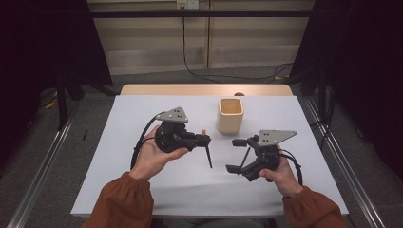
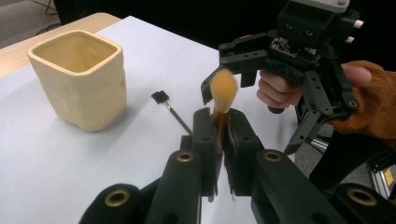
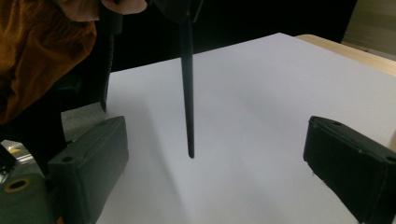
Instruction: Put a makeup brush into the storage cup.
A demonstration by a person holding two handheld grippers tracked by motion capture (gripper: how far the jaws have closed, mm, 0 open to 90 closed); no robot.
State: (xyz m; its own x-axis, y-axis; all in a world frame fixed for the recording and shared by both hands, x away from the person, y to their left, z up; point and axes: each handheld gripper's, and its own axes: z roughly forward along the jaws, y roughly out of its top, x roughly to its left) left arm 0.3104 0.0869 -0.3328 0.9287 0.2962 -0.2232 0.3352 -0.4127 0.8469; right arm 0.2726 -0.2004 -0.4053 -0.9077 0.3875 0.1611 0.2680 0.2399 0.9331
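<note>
Two jaws of my left gripper [image 2: 219, 140] pinch the brush [image 2: 223, 91]; my right gripper [image 1: 241, 155], jaws spread, should close squarely on its handle.

No readable text, label, brand, number or sign appears on anything here.

A lab recording bay: black curtains [image 1: 43, 42] flank the white worktop [image 1: 142, 109], metal rails [image 1: 43, 161] beside it, cables [image 1: 214, 73] behind.
</note>
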